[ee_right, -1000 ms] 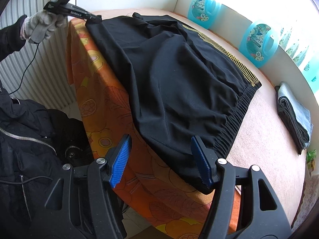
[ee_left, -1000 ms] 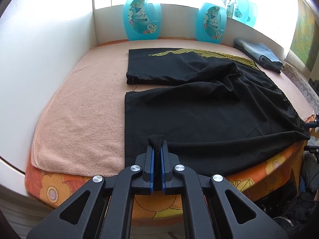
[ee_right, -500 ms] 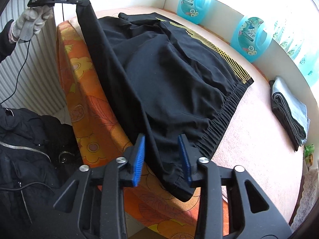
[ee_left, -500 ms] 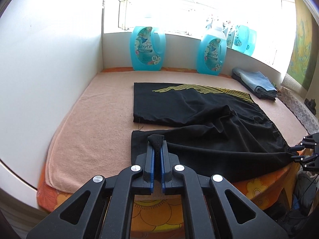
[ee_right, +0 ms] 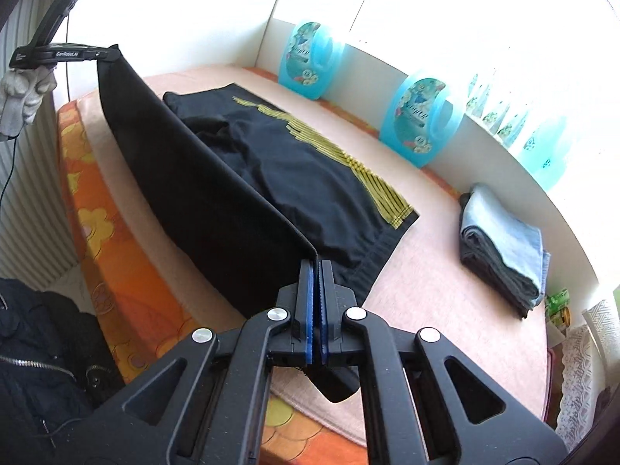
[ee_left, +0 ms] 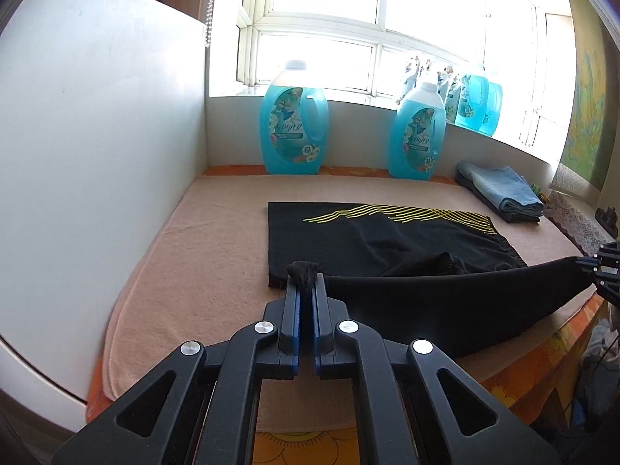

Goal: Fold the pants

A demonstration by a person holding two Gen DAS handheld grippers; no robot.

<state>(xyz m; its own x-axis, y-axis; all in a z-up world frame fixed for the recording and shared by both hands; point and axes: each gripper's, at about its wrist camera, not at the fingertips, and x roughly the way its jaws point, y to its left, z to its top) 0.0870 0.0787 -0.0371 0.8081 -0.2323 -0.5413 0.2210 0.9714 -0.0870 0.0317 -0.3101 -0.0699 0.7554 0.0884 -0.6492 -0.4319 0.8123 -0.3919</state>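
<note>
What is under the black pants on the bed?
A pink towel lies under the black pants, on an orange flowered sheet. The part right beneath them is covered. Both grippers hold one edge up.

Both the left gripper (ee_left: 306, 290) and right gripper (ee_right: 316, 283) are matte black with blue finger pads, silver screws, and a grey-gloved hand (ee_right: 21, 97).
</note>
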